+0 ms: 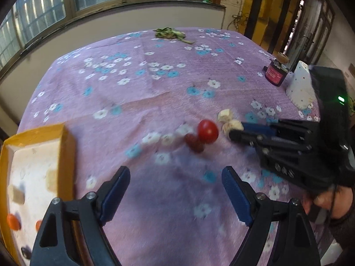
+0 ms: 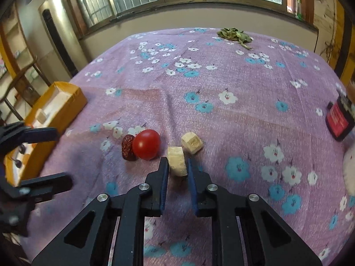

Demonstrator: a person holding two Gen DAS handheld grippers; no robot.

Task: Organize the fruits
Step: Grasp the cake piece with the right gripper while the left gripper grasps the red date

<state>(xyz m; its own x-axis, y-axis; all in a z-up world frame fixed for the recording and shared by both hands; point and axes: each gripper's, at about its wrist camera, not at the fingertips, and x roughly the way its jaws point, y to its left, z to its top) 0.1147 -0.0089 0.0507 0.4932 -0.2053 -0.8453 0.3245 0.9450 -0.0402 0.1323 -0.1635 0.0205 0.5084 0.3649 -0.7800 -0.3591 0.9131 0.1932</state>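
A pale fruit chunk (image 2: pixel 176 164) is being pinched by the right gripper (image 2: pixel 176 166); the left gripper (image 1: pixel 176 177) is being held wide, nothing in it.

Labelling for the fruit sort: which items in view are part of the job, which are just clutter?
Job: tomato, red date, pale chunk in the right gripper, second chunk, box, left gripper.
Clutter: greens, jar, white cup.

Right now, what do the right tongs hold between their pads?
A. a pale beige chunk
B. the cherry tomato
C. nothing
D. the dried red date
A: the right tongs are closed on the pale beige chunk; the cherry tomato and the dried red date lie free on the cloth.
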